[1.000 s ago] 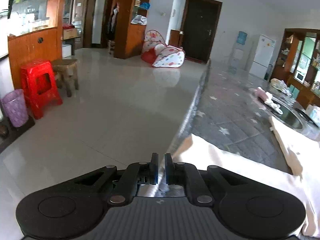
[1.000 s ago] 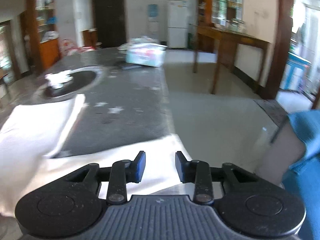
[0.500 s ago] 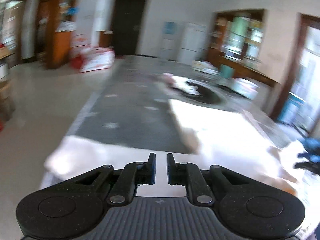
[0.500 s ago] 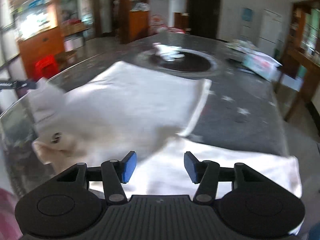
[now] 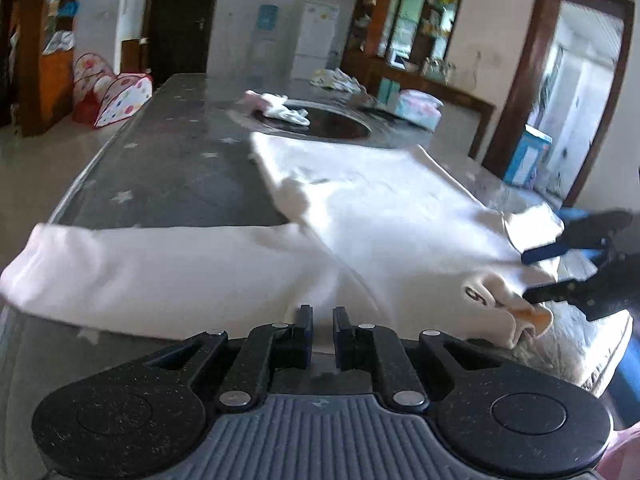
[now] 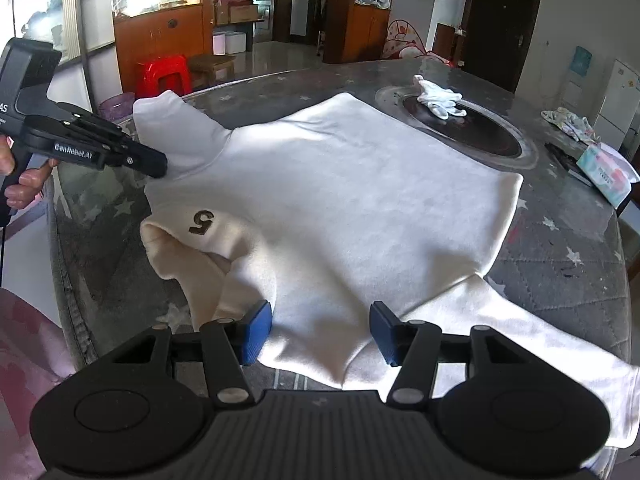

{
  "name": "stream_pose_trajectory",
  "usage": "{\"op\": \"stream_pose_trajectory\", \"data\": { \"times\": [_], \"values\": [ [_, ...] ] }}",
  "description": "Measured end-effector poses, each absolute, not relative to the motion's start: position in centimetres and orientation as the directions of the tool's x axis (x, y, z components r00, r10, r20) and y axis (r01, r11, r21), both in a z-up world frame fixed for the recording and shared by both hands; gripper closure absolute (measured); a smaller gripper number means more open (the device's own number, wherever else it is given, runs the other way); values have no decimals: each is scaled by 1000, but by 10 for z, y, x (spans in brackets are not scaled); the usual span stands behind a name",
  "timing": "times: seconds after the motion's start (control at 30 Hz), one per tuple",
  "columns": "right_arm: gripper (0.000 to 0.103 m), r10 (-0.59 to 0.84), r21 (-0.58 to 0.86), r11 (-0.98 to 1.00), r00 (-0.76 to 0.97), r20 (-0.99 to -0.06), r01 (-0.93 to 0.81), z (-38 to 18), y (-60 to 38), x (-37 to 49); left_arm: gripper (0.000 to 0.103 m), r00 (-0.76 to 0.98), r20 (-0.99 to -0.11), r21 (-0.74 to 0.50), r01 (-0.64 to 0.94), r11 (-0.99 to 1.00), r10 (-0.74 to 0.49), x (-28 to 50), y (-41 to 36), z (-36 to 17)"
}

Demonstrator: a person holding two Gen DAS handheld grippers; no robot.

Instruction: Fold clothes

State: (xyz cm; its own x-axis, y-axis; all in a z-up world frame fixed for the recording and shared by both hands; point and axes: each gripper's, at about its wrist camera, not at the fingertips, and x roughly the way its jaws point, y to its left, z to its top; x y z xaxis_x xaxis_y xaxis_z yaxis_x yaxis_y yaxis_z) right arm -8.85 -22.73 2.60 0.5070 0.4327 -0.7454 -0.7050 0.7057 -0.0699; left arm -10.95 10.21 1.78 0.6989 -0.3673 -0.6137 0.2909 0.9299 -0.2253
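Note:
A cream-white long-sleeved sweatshirt (image 5: 380, 208) (image 6: 340, 200) lies spread on the grey star-patterned table (image 5: 172, 172) (image 6: 560, 260). Its collar (image 6: 200, 220), marked with a dark "5", is bunched at the near table edge. One sleeve (image 5: 120, 272) stretches along the near edge, and the other sleeve (image 6: 520, 340) runs off to the right. My left gripper (image 5: 322, 328) (image 6: 160, 168) is shut, with nothing seen pinched, and its tip is at the shoulder by the far sleeve. My right gripper (image 6: 320, 330) (image 5: 526, 276) is open just above the fabric beside the collar, its blue pads clear of the cloth.
A round dark recess (image 6: 460, 128) in the table holds crumpled white cloths (image 6: 438, 100). A tissue pack (image 6: 604, 172) and a small rag (image 6: 570, 122) lie at the far right. A red stool (image 6: 164, 74) and a purple bin (image 6: 116, 106) stand beyond the table.
Both wrist views swung round from the table's outer edges and the floor onto the spread sweatshirt. The right jaws opened wider. The left jaws stayed almost together.

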Motion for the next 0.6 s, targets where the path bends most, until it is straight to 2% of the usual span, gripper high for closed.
{"op": "stream_pose_trajectory", "data": {
  "times": [0.13, 0.17, 0.2, 0.27, 0.47, 0.6],
  "values": [
    [47, 435, -65, 704, 501, -748, -708, 25, -229, -85, 91, 681, -591, -338, 278, 899, -433, -106, 130, 19],
    [47, 436, -64, 704, 501, -748, -707, 25, -229, -84, 88, 696, -578, -345, 263, 901, -425, -107, 137, 21],
    [46, 436, -64, 704, 501, -748, -707, 25, -228, -84, 82, 714, -566, -348, 247, 904, -413, -107, 143, 24],
    [46, 436, -63, 705, 501, -747, -707, 24, -229, -84, 79, 747, -554, -345, 196, 918, -368, -105, 158, 27],
    [46, 436, -60, 705, 499, -749, -707, 24, -229, -83, 82, 770, -607, -266, 36, 963, -197, -83, 186, 19],
    [45, 435, -57, 708, 498, -750, -704, 24, -230, -83, 82, 785, -616, -101, 6, 995, -67, -68, 186, 17]
  ]
}}
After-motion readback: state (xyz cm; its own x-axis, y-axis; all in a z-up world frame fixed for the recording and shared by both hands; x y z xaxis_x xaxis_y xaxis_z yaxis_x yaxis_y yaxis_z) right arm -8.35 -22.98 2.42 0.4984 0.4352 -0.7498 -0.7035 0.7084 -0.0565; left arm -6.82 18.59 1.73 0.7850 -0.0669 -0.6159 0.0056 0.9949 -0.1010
